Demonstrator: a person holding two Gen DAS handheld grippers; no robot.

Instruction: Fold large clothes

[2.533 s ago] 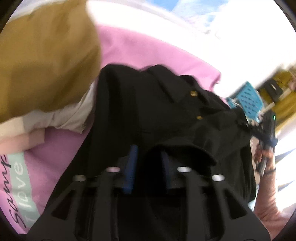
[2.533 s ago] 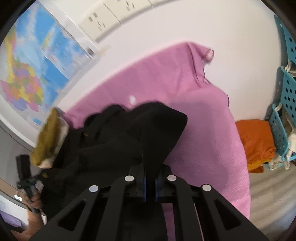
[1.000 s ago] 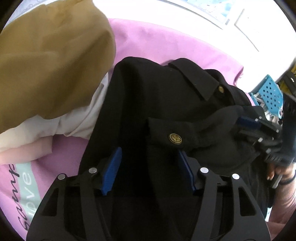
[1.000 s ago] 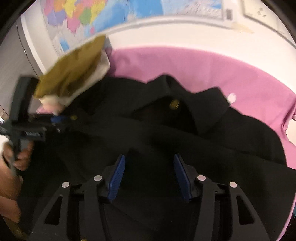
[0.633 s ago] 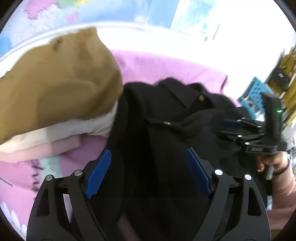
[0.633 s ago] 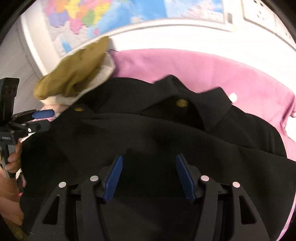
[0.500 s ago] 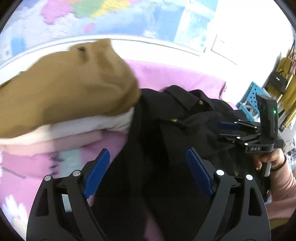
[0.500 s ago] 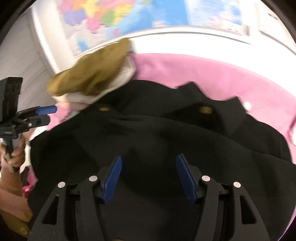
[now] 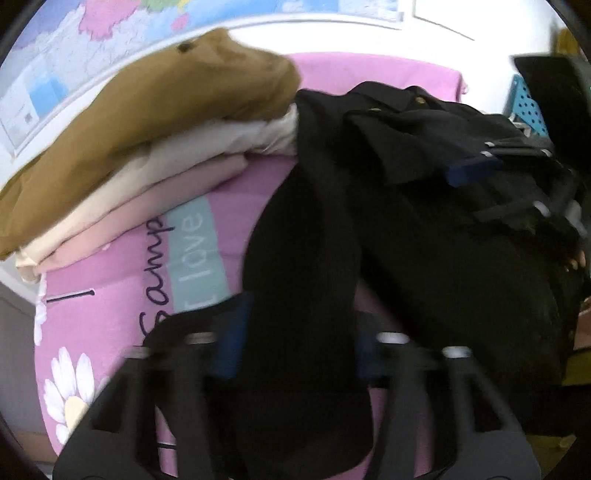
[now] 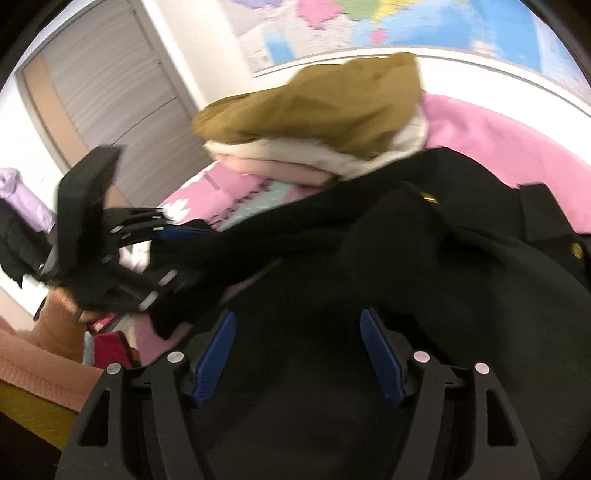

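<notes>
**Inspector:** Left wrist view first. Where does the black coat (image 9: 424, 229) lie?

**Assistant:** On the pink bedspread (image 9: 110, 306), just beside the stack of folded clothes (image 9: 140, 155) and touching its white layer. One long black sleeve (image 9: 303, 266) runs from the coat down toward the camera.

**Inspector:** State of the left gripper (image 9: 295, 350)?

**Assistant:** Jaws apart, one blue pad on either side of that sleeve. The frame is blurred, so I cannot tell whether the pads touch the cloth.

**Inspector:** And the stack?

**Assistant:** Mustard-brown garment on top, then white, then pale pink layers. A wall map (image 9: 74, 66) hangs behind it.

**Inspector:** Right wrist view.

**Assistant:** The right gripper (image 10: 299, 350) stands spread wide above the coat (image 10: 424, 295), with black cloth filling the gap between its blue pads. Gold buttons (image 10: 576, 252) show near the collar, on the side away from the stack (image 10: 321, 122).

**Inspector:** Is the left gripper (image 10: 173, 254) seen here?

**Assistant:** Yes, blurred, on the far side of the coat from the collar, with the sleeve (image 10: 236, 251) between its fingers. A hand in a pink cuff holds it.

**Inspector:** Anything more behind the stack?

**Assistant:** A grey door (image 10: 110, 96), beside the wall map (image 10: 424, 26).
</notes>
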